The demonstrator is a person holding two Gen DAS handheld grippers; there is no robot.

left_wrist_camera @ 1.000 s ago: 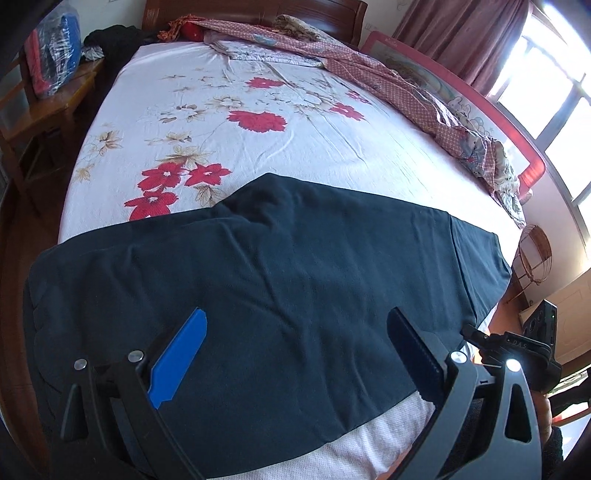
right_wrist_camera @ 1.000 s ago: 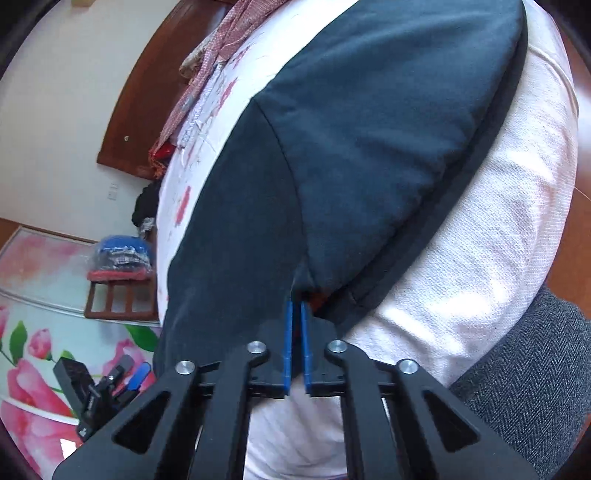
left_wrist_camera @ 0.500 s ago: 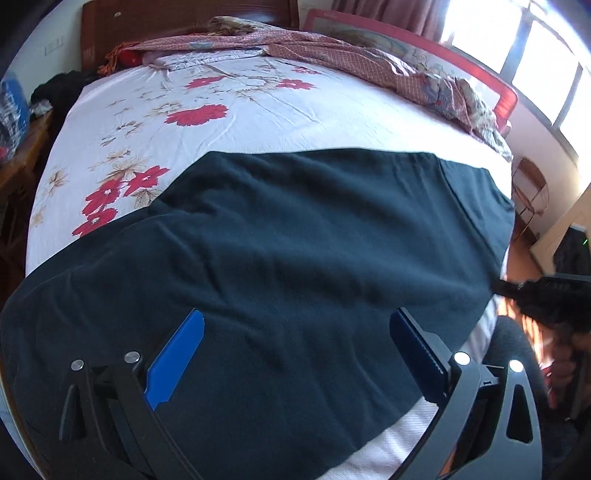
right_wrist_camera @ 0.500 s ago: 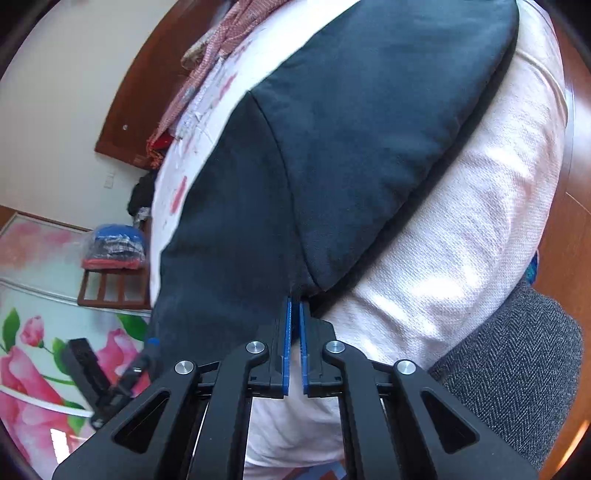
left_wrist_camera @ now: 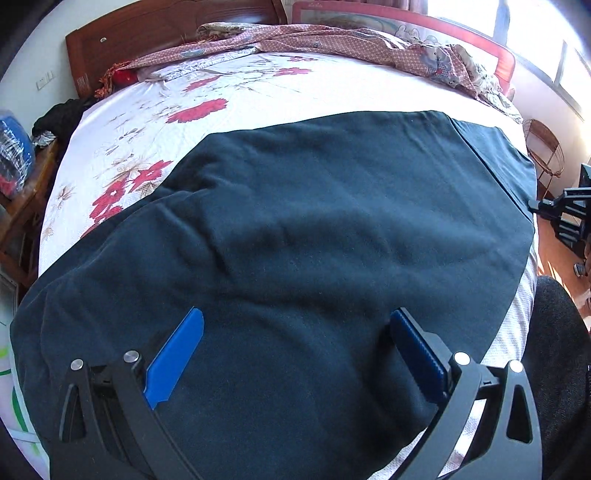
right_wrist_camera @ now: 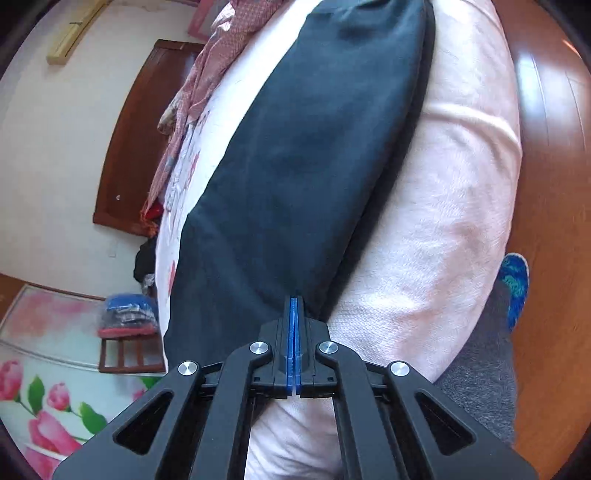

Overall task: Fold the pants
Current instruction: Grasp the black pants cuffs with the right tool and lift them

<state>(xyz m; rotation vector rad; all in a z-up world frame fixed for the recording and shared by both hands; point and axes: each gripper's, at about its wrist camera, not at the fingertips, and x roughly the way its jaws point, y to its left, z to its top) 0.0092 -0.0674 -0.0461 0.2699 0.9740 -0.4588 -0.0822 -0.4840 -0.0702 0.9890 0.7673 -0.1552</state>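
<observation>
Dark navy pants (left_wrist_camera: 314, 229) lie spread flat across the near part of the bed, waistband end at the right. My left gripper (left_wrist_camera: 295, 325) is open, its blue pads low over the pants' near middle, nothing between them. My right gripper (right_wrist_camera: 293, 304) is shut on the pants' (right_wrist_camera: 314, 147) near edge at the bed's side; the cloth stretches away from the pads. It shows as a black frame at the right edge of the left wrist view (left_wrist_camera: 565, 210).
The bed has a white sheet with red flowers (left_wrist_camera: 192, 110). A pink checked blanket (left_wrist_camera: 332, 40) lies bunched along the far side by the wooden headboard (left_wrist_camera: 166, 29). A pale quilt (right_wrist_camera: 461, 221) hangs over the bed's side above a wooden floor (right_wrist_camera: 554, 110).
My left gripper has moved in over the pants and turned right, staying open. My right gripper stays shut on the pants' edge and has pulled it lower along the bed's side.
</observation>
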